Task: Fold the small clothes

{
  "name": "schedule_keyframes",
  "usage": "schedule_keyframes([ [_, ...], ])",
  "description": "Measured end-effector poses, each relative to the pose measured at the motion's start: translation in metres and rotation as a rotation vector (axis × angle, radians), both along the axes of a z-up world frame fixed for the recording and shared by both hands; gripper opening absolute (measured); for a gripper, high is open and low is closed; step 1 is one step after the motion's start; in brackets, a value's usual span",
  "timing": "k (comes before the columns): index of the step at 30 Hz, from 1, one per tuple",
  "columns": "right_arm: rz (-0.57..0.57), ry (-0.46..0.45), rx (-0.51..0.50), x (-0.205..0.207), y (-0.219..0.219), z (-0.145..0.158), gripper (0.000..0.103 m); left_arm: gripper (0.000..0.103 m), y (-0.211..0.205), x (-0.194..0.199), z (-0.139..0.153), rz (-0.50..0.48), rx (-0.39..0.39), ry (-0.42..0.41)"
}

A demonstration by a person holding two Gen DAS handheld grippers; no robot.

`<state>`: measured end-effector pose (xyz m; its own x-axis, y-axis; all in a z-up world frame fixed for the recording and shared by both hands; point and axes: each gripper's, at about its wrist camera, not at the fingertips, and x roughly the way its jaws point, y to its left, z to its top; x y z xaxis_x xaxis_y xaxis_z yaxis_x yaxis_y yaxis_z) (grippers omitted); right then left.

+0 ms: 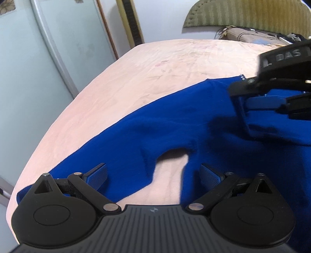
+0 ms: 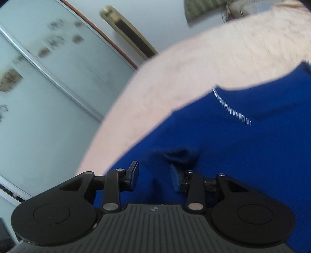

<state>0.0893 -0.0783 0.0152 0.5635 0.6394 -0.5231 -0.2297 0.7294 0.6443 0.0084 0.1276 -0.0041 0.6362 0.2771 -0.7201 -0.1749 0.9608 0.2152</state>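
Lying across the near part of a pink bedsheet (image 1: 155, 64): one blue garment (image 1: 175, 126), seemingly small trousers or shorts, with a U-shaped gap between two legs at the near edge and a short white stitched line near its far edge in the right wrist view.

Right gripper (image 2: 154, 176): jaws partly spread, cloth lying between the pads with a small pucker just ahead, no pinch evident. From the left wrist view it reaches in from the right over the garment's far corner.

Left gripper (image 1: 153, 176): jaws spread wide, straddling the gap, holding nothing.

Surroundings: frosted sliding door (image 1: 38, 58) at left, padded headboard (image 1: 243, 17) beyond the bed.

Step, judged: a fold laid down or cloth just let go; regrasp pending. Next move calls for each claw to pinch a leg hem or edge and carry it over evenly.
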Motion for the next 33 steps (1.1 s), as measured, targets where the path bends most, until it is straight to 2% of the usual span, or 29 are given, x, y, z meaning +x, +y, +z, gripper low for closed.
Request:
schedule_keyframes([
  [3,0.020,0.045,0.004,0.004,0.004,-0.009,0.039,0.101,0.004,-0.003,0.002,0.018,-0.026,0.001],
  [5,0.082,0.098,0.052,0.007,0.012,-0.019,0.039,0.101,0.004,-0.007,0.005,0.024,-0.027,-0.009],
  [6,0.114,0.100,0.101,0.006,0.015,-0.020,0.039,0.101,0.005,-0.009,0.006,0.024,-0.022,-0.014],
  [8,0.166,0.037,0.151,0.005,0.021,-0.011,0.043,0.101,0.005,-0.013,0.008,0.024,-0.002,-0.021],
  [10,0.131,-0.065,0.085,0.004,0.027,0.003,0.060,0.101,0.007,-0.016,0.007,0.027,0.012,-0.015],
  [11,0.093,-0.077,0.047,0.006,0.027,0.005,0.062,0.101,0.008,-0.019,0.008,0.029,0.015,-0.013],
  [14,0.022,-0.005,0.032,0.016,0.015,-0.003,0.061,0.101,0.015,-0.028,0.012,0.036,0.016,-0.022],
  [16,0.026,0.046,0.038,0.020,0.013,-0.016,0.061,0.101,0.020,-0.032,0.013,0.050,0.015,-0.026],
  [18,0.041,0.107,-0.014,0.023,0.017,-0.028,0.061,0.101,0.022,-0.033,0.012,0.060,0.008,-0.020],
  [19,0.029,0.094,-0.035,0.020,0.018,-0.029,0.058,0.101,0.023,-0.036,0.012,0.064,0.002,-0.019],
  [22,0.048,0.017,-0.053,0.008,0.020,-0.016,0.061,0.101,0.030,-0.054,0.014,0.068,-0.010,-0.041],
  [24,0.078,-0.049,-0.095,0.000,0.026,-0.011,0.068,0.101,0.031,-0.058,0.014,0.081,-0.008,-0.042],
  [25,0.084,-0.046,-0.126,0.000,0.028,-0.011,0.073,0.101,0.034,-0.062,0.014,0.090,-0.013,-0.042],
  [26,0.086,-0.023,-0.165,0.001,0.030,-0.014,0.074,0.101,0.038,-0.067,0.014,0.101,-0.024,-0.043],
  [27,0.073,0.004,-0.218,0.002,0.031,-0.016,0.070,0.101,0.041,-0.071,0.014,0.109,-0.031,-0.044],
  [28,0.060,-0.012,-0.261,-0.003,0.033,-0.015,0.065,0.101,0.045,-0.078,0.016,0.118,-0.037,-0.047],
  [33,0.171,-0.204,-0.335,-0.034,0.066,0.014,0.065,0.101,0.072,-0.108,0.021,0.187,-0.006,-0.044],
])
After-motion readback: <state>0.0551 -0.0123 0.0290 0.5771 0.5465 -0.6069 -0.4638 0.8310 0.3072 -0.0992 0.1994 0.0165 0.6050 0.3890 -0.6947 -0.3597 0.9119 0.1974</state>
